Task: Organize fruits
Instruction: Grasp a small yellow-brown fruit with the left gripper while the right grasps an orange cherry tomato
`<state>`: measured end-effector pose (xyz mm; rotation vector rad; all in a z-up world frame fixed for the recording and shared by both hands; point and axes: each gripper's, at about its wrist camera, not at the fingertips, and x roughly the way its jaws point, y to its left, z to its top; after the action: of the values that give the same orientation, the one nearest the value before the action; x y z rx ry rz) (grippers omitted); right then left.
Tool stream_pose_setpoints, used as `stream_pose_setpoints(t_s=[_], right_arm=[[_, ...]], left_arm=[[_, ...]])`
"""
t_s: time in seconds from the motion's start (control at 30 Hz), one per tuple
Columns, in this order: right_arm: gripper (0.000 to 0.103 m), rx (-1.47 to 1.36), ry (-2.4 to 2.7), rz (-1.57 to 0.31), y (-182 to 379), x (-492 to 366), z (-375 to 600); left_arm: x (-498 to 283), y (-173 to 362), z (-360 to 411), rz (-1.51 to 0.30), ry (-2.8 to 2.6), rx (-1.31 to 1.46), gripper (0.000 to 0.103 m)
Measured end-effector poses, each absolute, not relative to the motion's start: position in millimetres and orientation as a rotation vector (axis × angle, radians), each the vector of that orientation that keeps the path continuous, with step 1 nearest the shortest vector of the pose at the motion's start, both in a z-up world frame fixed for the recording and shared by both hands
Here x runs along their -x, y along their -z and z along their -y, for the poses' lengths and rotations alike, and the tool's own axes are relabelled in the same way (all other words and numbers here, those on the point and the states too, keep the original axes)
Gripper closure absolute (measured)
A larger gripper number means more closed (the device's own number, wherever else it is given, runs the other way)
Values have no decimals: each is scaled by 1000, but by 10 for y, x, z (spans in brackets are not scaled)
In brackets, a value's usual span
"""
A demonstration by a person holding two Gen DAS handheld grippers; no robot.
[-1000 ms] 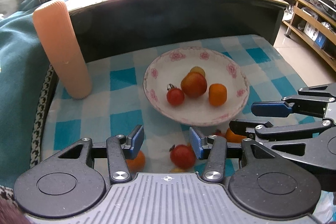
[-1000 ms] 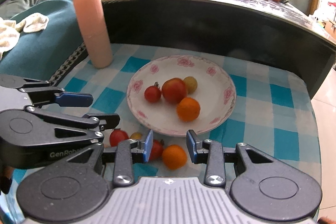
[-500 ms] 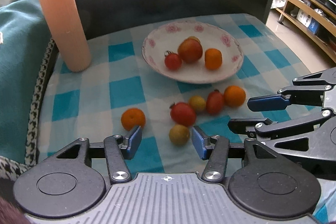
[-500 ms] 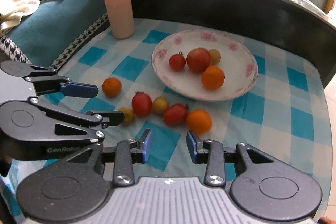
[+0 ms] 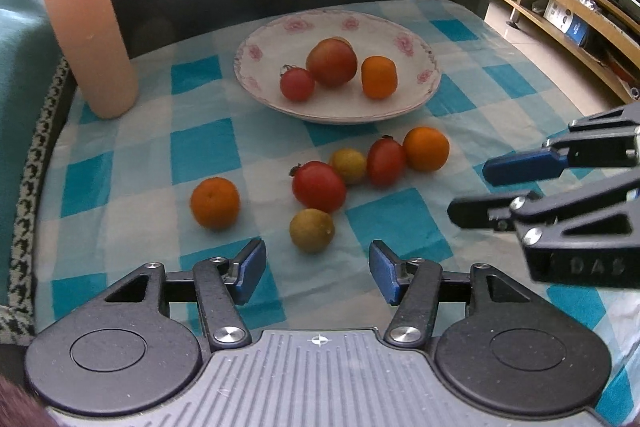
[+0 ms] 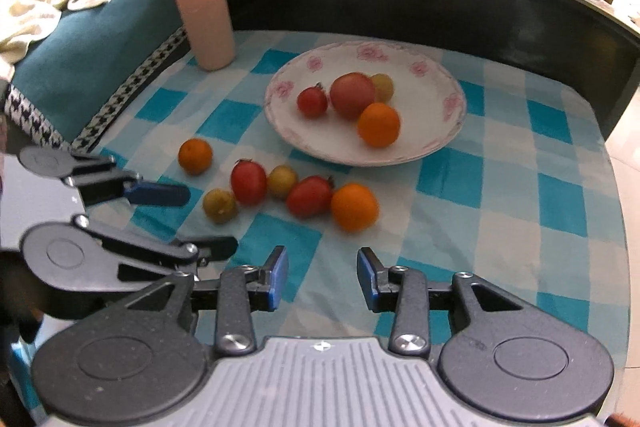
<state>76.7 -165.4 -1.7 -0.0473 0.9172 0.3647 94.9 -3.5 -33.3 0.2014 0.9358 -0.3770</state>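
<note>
Both grippers have pulled back from the plate (image 5: 424,99); left gripper (image 5: 316,271) and right gripper (image 6: 322,277) hang wide open, empty, six loose fruits (image 5: 318,186) on the checked cloth (image 5: 200,151) ahead.

Pink ribbed cylinder (image 6: 202,1) upright on blue-checked cloth (image 6: 516,187) — teal blanket (image 6: 96,39) beside, cream rag (image 6: 36,11) on it.
</note>
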Motion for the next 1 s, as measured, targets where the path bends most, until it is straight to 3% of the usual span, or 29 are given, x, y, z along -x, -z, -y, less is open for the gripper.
stream_pose_setpoints(t_s=[0.23,0.6,1.0], right_arm=[[49,16,-348,-945,69,-827,1798],[49,4,-326,-952,114,-939,1948],[49,82,-383,-898,195,-1023,1797]], left_arm=[[-1018,404,113,-939,384,-203,39],[-1017,379,154,-925,377,-224,70],[-958,359,124,-940,405,-220,70]])
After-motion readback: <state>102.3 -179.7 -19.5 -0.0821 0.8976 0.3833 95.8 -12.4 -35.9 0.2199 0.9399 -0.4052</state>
